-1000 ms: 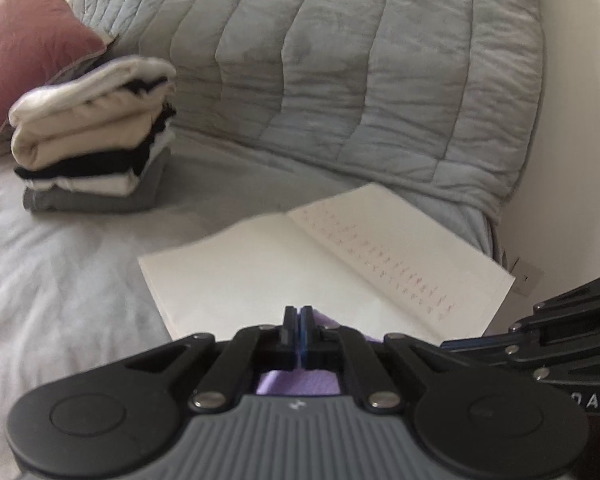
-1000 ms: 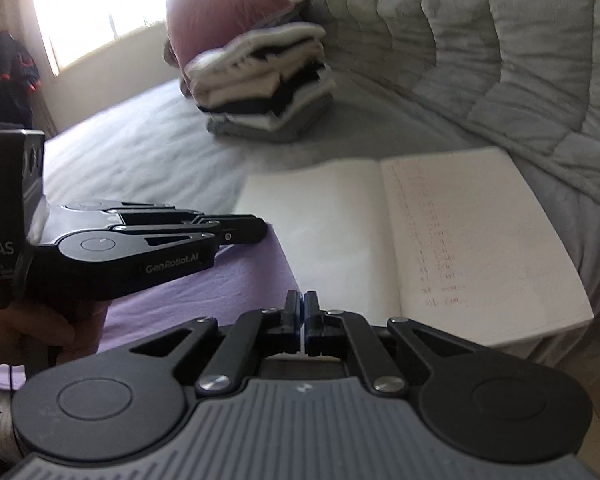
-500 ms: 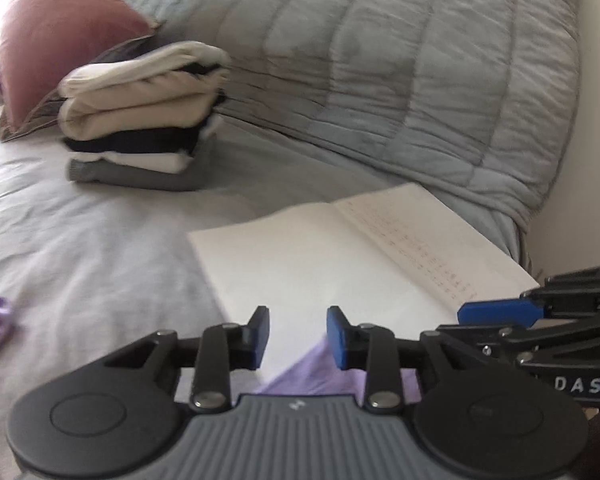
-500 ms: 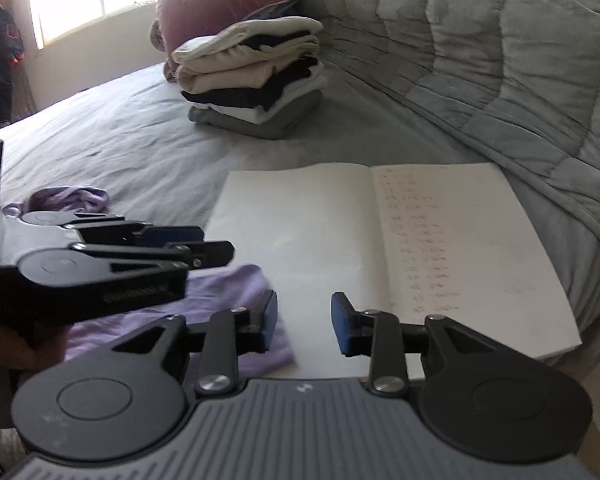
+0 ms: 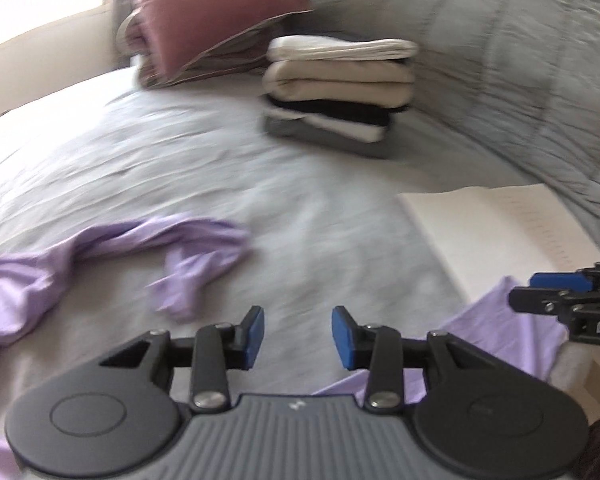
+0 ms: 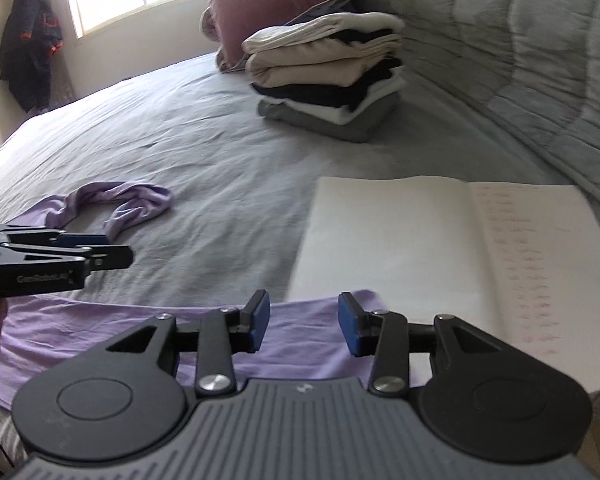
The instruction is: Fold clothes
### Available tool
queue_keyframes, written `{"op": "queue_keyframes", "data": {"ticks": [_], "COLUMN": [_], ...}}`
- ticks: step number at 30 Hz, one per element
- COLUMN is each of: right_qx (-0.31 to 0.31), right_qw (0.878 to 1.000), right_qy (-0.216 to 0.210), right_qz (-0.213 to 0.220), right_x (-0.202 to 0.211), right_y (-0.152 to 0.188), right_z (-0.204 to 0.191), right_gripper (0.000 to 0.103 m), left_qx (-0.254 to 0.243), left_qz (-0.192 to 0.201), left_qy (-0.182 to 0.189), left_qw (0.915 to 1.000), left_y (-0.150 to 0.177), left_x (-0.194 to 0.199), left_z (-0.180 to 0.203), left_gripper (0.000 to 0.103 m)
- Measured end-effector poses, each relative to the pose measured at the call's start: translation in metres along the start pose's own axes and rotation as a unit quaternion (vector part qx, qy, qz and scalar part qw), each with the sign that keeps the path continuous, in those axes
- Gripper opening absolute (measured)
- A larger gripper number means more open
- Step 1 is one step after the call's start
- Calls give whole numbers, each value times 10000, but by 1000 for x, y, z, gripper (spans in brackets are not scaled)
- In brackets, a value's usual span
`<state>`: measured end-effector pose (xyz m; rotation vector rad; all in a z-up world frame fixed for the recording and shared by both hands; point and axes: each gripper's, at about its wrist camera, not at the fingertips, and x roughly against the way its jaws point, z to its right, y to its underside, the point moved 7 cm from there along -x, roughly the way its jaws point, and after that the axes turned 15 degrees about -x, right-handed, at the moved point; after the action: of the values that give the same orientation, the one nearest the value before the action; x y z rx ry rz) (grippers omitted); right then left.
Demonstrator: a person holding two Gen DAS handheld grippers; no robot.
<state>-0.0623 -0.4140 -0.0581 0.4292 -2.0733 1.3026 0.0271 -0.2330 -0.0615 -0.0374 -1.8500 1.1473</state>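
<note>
Both tools stand spread with nothing between the pads, their jaws having just been opening: left tool (image 5: 298, 334) over bare bed sheet (image 6: 220, 152), right tool (image 6: 303, 322) over the near hem of the purple shirt (image 6: 140, 336). The shirt lies flat just under the right tool, its bunched sleeve (image 5: 168, 248) ahead-left of the left tool; beyond sit an open notebook (image 6: 400, 240) and a stack of folded clothes (image 6: 332, 80). Judged: hem just laid down, fold in hand; next move calls for reaching the bunched sleeve and pinching it.
</note>
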Motion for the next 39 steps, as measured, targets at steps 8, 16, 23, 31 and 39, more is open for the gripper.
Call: {"op": "queue_keyframes", "data": {"ticks": [8, 16, 23, 31, 39], "right_qx": [162, 292, 441, 839, 1248], "right_qw": [9987, 9950, 9921, 9818, 9808], "right_qy": [-365, -767, -979, -1446, -1297], "right_qz": [-319, -569, -642, -902, -748], "right_x": [-25, -42, -53, -68, -72], "right_y": [7, 19, 27, 45, 55], "right_z": [-46, -87, -111, -142, -153], "right_gripper": [44, 44, 44, 44, 44], "left_qx": [241, 215, 643, 846, 1238], "left_qz": [-532, -740, -629, -336, 339], "left_qy": [-896, -1733, -1901, -2017, -2107], "left_qw": [9943, 9818, 9776, 9752, 9691], "left_y": [48, 92, 119, 128, 122], "left_x": [18, 43, 42, 35, 45], "left_z": [-71, -145, -186, -202, -214], "left_gripper": [39, 39, 37, 3, 3]}}
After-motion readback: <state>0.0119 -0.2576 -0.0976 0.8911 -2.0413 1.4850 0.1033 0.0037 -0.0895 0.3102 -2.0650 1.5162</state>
